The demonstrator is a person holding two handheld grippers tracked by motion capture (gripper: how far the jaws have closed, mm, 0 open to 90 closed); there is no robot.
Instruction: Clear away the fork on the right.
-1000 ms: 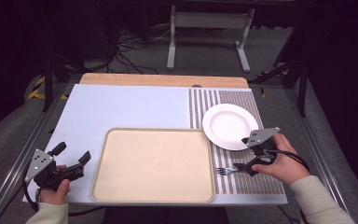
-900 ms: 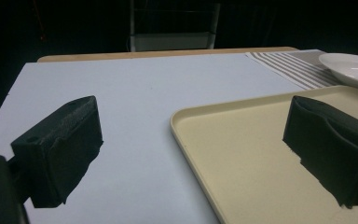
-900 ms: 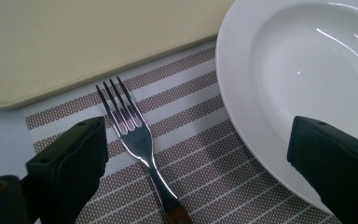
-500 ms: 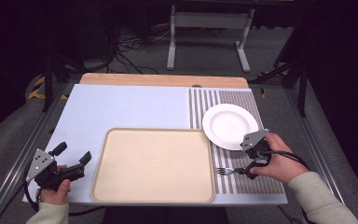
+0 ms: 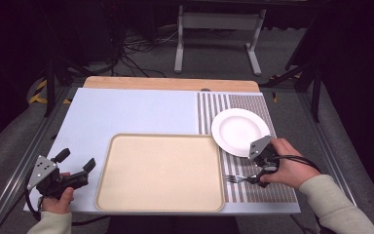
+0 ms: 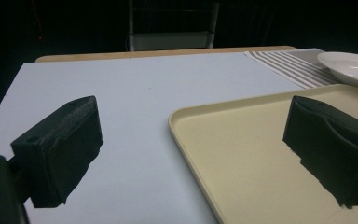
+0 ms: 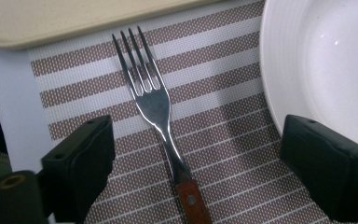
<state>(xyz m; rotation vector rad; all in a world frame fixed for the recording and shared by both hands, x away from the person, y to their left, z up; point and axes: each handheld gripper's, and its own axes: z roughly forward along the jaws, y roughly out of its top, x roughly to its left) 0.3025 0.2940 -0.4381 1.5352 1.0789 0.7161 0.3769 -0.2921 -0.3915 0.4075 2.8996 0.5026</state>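
A steel fork point(image 7: 158, 112) with a brown wooden handle lies on the striped placemat point(image 7: 214, 116), tines toward the beige tray point(image 7: 74, 18). My right gripper point(image 7: 196, 154) is open, its jaws on either side of the fork's neck and not touching it. In the high view the right gripper point(image 5: 259, 171) hovers over the fork point(image 5: 238, 179), just below the white plate point(image 5: 240, 130). My left gripper point(image 5: 75, 165) stands open at the table's front left, beside the tray point(image 5: 159, 170). Nothing is between its jaws in the left gripper view point(image 6: 200, 154).
The white plate point(image 7: 326, 70) sits close to the right jaw. A wooden strip point(image 5: 170, 84) runs along the table's far edge. The light blue table surface point(image 5: 136, 112) stretches behind the tray. A metal stand point(image 5: 214, 29) is on the floor beyond.
My right gripper has moved down and left over the fork, now straddling it. The left gripper has stayed where it was.
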